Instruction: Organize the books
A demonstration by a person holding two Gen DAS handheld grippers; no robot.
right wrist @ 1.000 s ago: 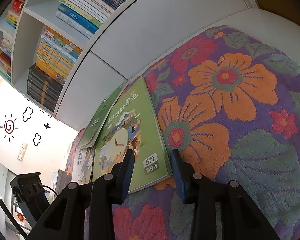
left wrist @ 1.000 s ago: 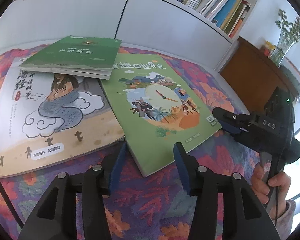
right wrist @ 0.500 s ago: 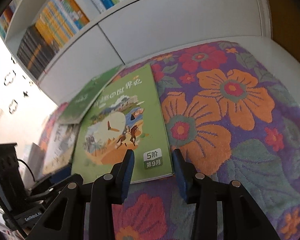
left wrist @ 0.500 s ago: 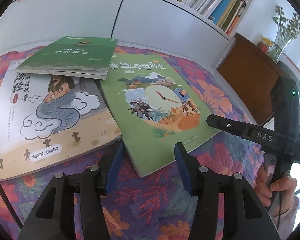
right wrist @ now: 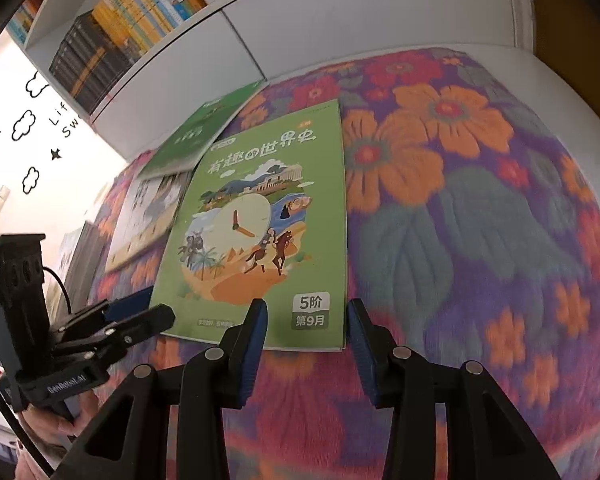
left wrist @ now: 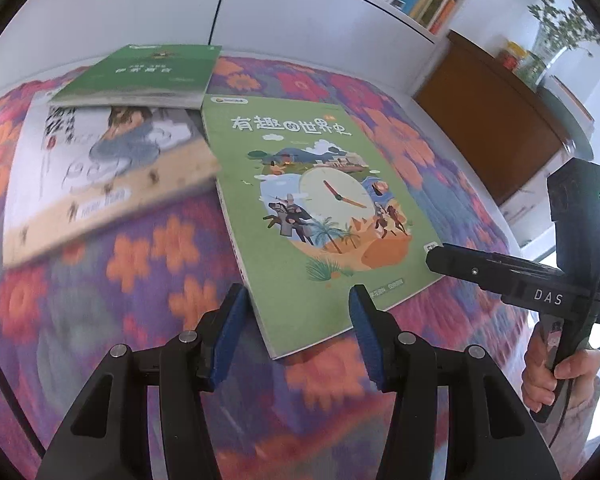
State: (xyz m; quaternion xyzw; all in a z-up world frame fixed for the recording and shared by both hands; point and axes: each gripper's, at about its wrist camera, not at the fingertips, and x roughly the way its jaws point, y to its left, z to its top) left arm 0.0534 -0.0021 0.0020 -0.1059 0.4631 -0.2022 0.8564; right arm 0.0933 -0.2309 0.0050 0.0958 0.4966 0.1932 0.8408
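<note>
A light green book with a clock picture lies flat on the flowered cloth. Left of it lies a white and beige picture book, with a dark green book resting on its far end. My left gripper is open just above the light green book's near left corner. My right gripper is open at the near right corner of the same book. Each gripper shows in the other's view: the right gripper and the left gripper. Neither holds anything.
White cabinet fronts stand behind the cloth, with a shelf of upright books above. A brown wooden cabinet with a plant in a vase stands to the right. A hand grips the right gripper's handle.
Both grippers have moved toward the near edge of the light green book. The right one has rolled and now faces the book squarely. The books lie as before.
</note>
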